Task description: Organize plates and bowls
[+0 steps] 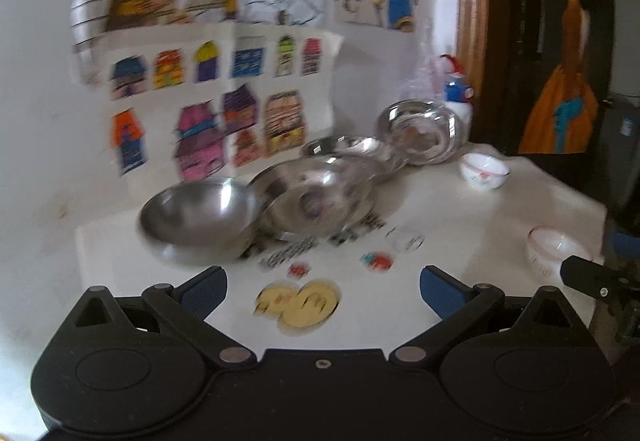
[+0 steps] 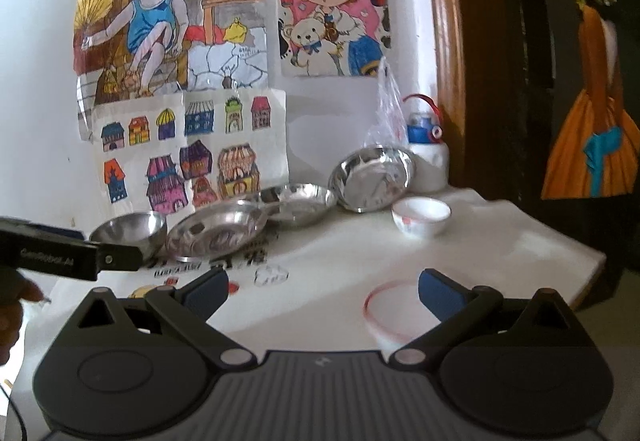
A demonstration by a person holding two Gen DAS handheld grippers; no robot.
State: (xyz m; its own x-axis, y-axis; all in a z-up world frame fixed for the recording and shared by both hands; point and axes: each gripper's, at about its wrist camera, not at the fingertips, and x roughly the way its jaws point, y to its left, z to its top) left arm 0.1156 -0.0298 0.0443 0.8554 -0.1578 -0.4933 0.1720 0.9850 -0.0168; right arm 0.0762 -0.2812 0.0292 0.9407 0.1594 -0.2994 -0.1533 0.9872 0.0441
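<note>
While both tools hover above the near side of the white table (image 2: pixel 500 241), neither grips anything: left gripper (image 1: pixel 323 291), jaws spread wide, over a yellow printed motif (image 1: pixel 298 303) on the tablecloth; right gripper (image 2: pixel 323 291), jaws likewise spread, its right finger just in front of a red-rimmed white bowl (image 2: pixel 390 311) near the table's right front edge. Left of centre: one deep steel bowl (image 1: pixel 198 219), upright, touching or just beside a shallow steel plate (image 1: pixel 316 197) that sits tilted. Behind these, toward the back edge: a second steel dish (image 1: pixel 342 147), lying low. Back right corner: a steel plate (image 2: pixel 372 177) propped steeply on edge, in front of a clear plastic bag (image 2: pixel 386 109) and a white bottle with blue-and-red cap (image 2: pixel 424 137). Just in front of that propped plate, near the right edge: a small white porcelain bowl (image 2: pixel 420 215) with red marking, upright and apart from the steelware. Wall behind: children's coloured drawings (image 2: pixel 192 153) of houses and figures. Right of the table: a dark wooden door frame (image 2: pixel 448 41).
</note>
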